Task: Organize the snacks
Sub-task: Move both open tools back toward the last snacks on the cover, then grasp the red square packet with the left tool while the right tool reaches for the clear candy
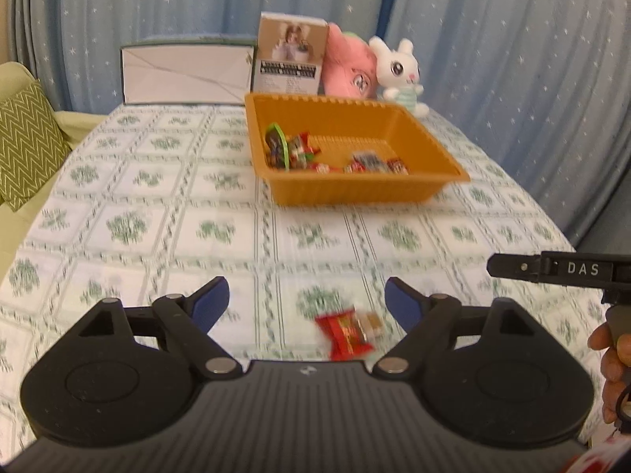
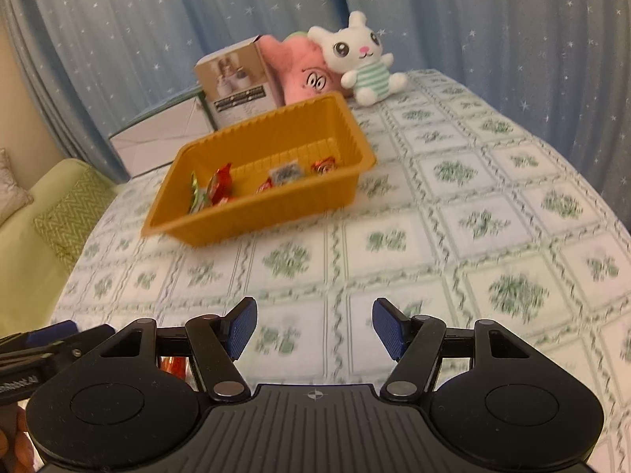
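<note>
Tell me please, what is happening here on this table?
A person holds a gripper in each hand and sorts snacks into the orange basket, which already holds several wrapped candies. The left gripper is open over a red wrapped candy lying on the tablecloth. The right gripper is open and empty.

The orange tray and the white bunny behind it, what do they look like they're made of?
The orange tray looks like thin moulded plastic, matte to slightly glossy: ribbed walls and a flat, flared rim. The white bunny looks like soft plush fabric, with a fuzzy outline, rounded stuffed limbs and a striped cloth body.
</note>
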